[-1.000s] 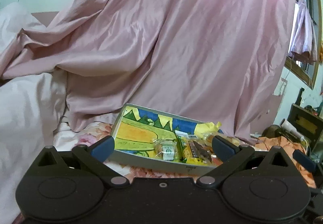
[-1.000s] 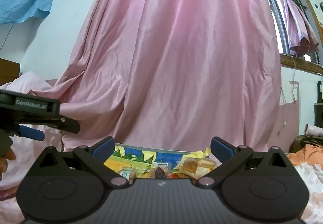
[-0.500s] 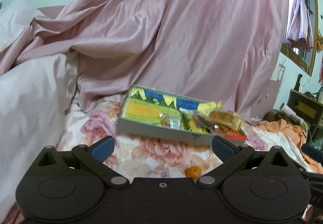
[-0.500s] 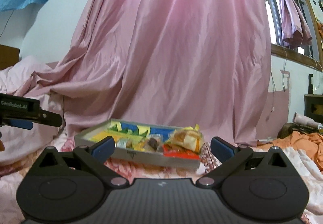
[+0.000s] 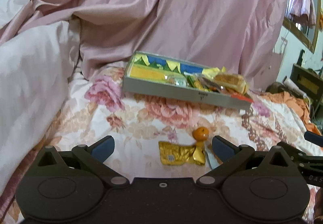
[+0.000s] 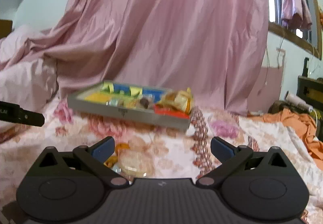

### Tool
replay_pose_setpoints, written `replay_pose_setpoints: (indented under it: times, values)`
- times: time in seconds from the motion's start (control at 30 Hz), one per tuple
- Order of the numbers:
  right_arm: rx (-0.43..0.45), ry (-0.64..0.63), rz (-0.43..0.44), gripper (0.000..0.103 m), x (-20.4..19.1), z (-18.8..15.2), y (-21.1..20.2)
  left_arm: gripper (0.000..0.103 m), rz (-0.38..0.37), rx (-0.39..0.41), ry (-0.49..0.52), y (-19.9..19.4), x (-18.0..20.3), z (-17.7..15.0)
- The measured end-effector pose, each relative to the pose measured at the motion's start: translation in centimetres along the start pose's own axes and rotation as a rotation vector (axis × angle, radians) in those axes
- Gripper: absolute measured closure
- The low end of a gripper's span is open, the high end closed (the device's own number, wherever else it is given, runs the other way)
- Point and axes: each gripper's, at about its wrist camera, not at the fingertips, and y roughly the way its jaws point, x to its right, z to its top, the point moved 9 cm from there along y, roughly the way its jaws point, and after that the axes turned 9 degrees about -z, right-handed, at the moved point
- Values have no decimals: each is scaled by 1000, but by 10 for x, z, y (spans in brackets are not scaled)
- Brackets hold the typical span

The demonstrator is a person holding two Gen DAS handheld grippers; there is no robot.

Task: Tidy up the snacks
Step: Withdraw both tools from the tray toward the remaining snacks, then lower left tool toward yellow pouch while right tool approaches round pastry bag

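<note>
A grey tray (image 5: 181, 95) with a colourful lining stands on the floral bedspread; several wrapped snacks are piled at its right end (image 5: 220, 82). It also shows in the right wrist view (image 6: 129, 113). Nearer me lie a small orange (image 5: 200, 133) and a gold foil packet (image 5: 179, 155). My left gripper (image 5: 162, 148) is open and empty just above the packet. My right gripper (image 6: 162, 148) is open and empty; a clear-wrapped pastry (image 6: 135, 163) and an orange-yellow snack (image 6: 119, 150) lie by its left finger.
Pink satin drapery (image 5: 181, 11) hangs behind the tray. A pale quilt (image 5: 26, 82) is heaped at the left. Orange cloth (image 6: 298, 123) and dark furniture (image 6: 310, 88) sit at the right. The left gripper's body (image 6: 22, 115) shows at the right wrist view's left edge.
Both grippers have tilted downward and drawn back from the tray. The bedspread, the orange, the gold packet and the pastry have come into view. Both grippers stay open.
</note>
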Motion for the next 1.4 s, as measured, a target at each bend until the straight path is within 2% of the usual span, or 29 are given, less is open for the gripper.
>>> replay_pose_setpoints:
  times: [0.3, 0.6, 1.13, 1.4]
  values:
    - [-99, -59, 34, 0, -15, -22, 12, 1, 7, -90, 21, 14, -2, -22]
    - [-186, -66, 59, 0, -23, -39, 24, 1, 16, -155, 15, 24, -7, -37]
    - [-240, -69, 59, 0, -28, -55, 41, 1, 36, -212, 1, 46, -13, -50]
    - [-197, -75, 22, 0, -27, -57, 56, 1, 25, -225, -21, 64, -12, -50]
